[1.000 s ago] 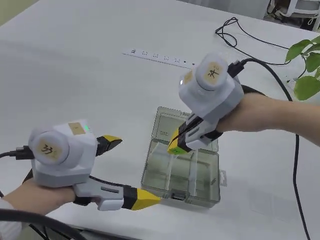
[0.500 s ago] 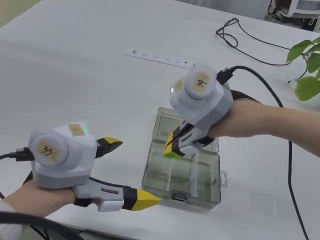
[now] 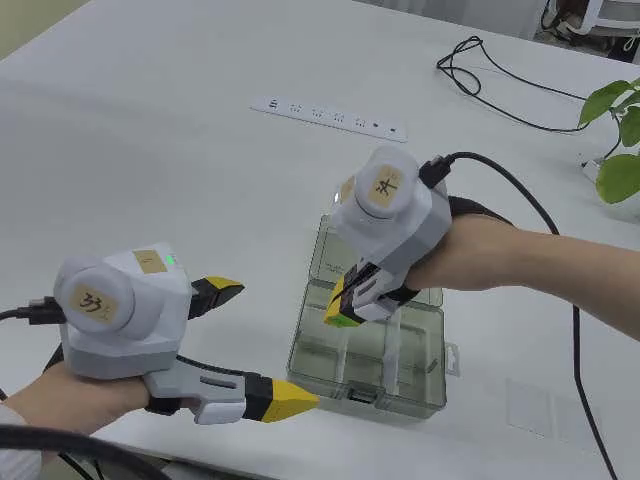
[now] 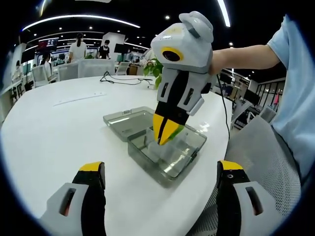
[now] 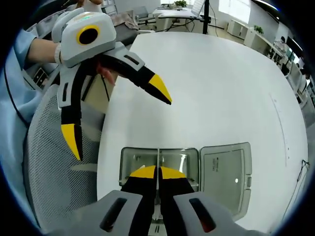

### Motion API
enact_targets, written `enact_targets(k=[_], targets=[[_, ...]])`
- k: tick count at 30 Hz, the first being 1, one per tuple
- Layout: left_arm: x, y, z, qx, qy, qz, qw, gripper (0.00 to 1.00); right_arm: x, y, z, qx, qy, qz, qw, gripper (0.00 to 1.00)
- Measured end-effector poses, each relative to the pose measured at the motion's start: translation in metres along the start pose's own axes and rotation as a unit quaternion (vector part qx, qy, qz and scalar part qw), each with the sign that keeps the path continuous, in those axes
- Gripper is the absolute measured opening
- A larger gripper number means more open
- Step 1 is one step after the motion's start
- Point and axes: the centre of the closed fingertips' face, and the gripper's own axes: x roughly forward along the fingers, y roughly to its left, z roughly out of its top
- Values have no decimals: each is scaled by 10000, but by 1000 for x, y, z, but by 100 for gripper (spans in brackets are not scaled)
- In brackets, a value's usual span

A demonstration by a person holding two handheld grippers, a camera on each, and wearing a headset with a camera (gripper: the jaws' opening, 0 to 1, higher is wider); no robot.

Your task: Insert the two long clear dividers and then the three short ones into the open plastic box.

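- Two hand-held grippers over one white table (image 3: pixel 150 150)
- Left gripper (image 3: pixel 262 343), nearest the viewer: jaws spread wide, nothing between them; in its own view (image 4: pixel 160 169) the two yellow tips stand far apart, one either side of the box
- One open plastic box (image 3: pixel 365 395), smoky clear, just beyond the left gripper's tips and directly under the right gripper; its one lid (image 3: pixel 335 240) lies flat and open on the far side of the right gripper
- Right gripper (image 3: pixel 338 312), tips pointing down into the box; in its own view (image 5: pixel 157 172) the jaws are drawn almost together on the thin edge of one clear divider (image 5: pixel 157 156), which runs down the middle of the box
- One more clear strip (image 3: pixel 392 345) stands lengthwise in the box, just right of the right gripper's tips; the full count of dividers inside cannot be told
- One white power strip (image 3: pixel 328 114), well beyond both grippers
- One black cable (image 3: pixel 480 60) in loops, farther off, beyond the right gripper
- One green plant (image 3: pixel 615 140), far right, past the right forearm
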Motion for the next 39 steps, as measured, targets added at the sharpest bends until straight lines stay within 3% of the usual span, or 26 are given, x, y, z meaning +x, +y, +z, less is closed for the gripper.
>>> enact_targets(k=[18,37,39], targets=[[-2,-1,1,11,0,16,10000,96,20,0,-10,93,254,-56,9996,2],[2,-4,9,119,-3,-45,9999,95,19,1,-9,-60,207,-162,9996,3],[2,-4,8,110,1,-48,9999,95,19,2,-8,-87,152,-144,9997,7]])
